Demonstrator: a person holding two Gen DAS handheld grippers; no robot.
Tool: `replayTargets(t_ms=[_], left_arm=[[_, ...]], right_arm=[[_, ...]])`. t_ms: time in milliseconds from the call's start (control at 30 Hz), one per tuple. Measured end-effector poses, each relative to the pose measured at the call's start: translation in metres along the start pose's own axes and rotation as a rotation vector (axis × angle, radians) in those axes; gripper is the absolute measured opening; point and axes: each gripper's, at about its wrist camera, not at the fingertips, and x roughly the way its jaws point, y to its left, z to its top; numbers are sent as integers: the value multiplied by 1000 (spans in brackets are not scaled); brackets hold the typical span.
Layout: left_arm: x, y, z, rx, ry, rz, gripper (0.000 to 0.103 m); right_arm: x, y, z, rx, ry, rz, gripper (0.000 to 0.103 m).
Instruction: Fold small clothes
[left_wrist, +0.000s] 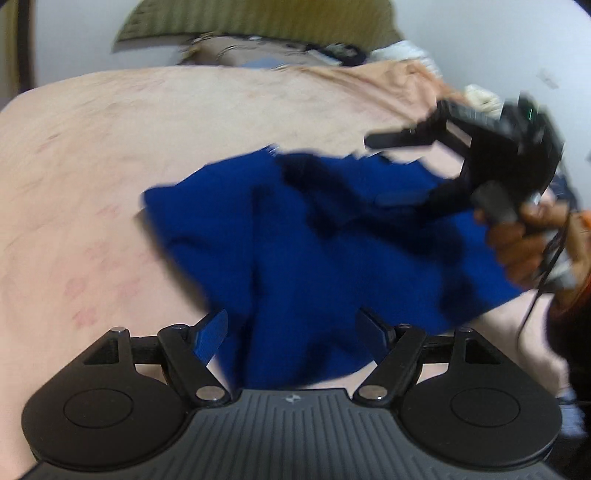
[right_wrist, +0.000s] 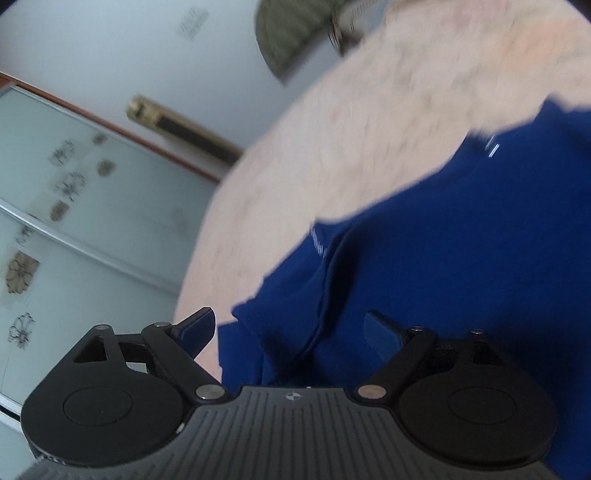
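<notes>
A crumpled blue garment (left_wrist: 314, 251) lies on the peach bedsheet (left_wrist: 110, 166). My left gripper (left_wrist: 295, 332) is open, its jaws wide apart just above the garment's near edge, holding nothing. The other gripper shows at the right of the left wrist view (left_wrist: 424, 147), held in a hand above the garment's far right part. In the right wrist view my right gripper (right_wrist: 291, 332) is open over the blue garment (right_wrist: 443, 258), jaws wide, nothing between them. Both views are motion-blurred.
An olive pillow (left_wrist: 258, 22) and scattered items lie at the head of the bed. White clothes (left_wrist: 402, 48) sit at the far right. A wall and glass wardrobe doors with flower prints (right_wrist: 55, 221) stand beyond the bed's edge.
</notes>
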Motion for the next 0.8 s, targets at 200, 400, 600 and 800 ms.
replayTargets(t_ms=[200, 400, 600, 800], left_arm=[[2, 25, -17, -97, -44, 200, 76], [-6, 28, -22, -109, -72, 244, 76], [-20, 28, -20, -150, -122, 238, 75], [-37, 21, -17, -144, -181, 12, 76]], right_arm=[[37, 26, 23, 80, 59, 193, 91], [47, 22, 46, 212, -101, 290, 95], [14, 50, 15, -71, -66, 134, 96], [-83, 42, -45, -360, -267, -287, 95]])
